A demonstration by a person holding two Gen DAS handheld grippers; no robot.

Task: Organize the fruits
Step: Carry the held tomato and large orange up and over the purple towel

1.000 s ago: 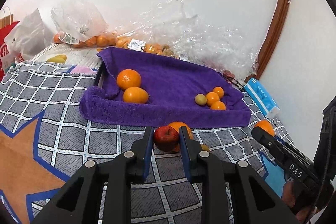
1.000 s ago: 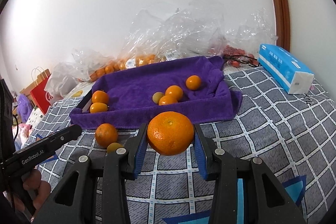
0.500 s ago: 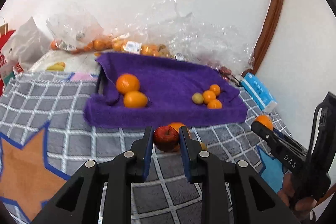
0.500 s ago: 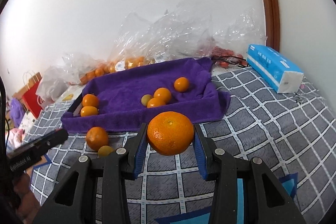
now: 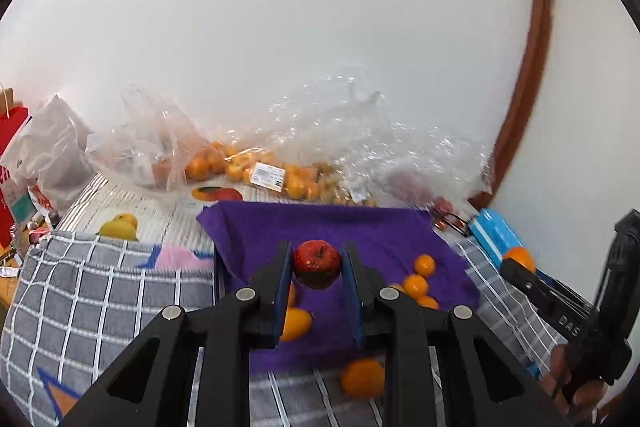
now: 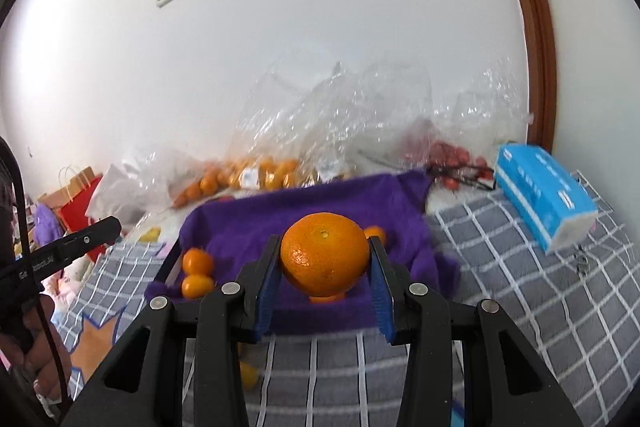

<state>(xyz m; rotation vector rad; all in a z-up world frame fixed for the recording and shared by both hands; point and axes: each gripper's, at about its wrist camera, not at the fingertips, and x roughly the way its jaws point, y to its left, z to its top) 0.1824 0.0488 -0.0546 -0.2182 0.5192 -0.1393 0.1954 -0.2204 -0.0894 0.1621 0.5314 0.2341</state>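
Left wrist view: left hand-held gripper [image 5: 316, 267] clamps red apple [image 5: 317, 263], frame centre, above purple towel [image 5: 360, 227]. Lower gently, clear of small oranges [image 5: 416, 285] lower right.

Right wrist view: right hand-held gripper [image 6: 325, 263] grips big orange [image 6: 325, 259], centre, over towel; set beside two oranges [image 6: 197, 273] at left.

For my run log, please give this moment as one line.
left tool: shut on red apple | right tool: shut on large orange | both over purple towel | not released
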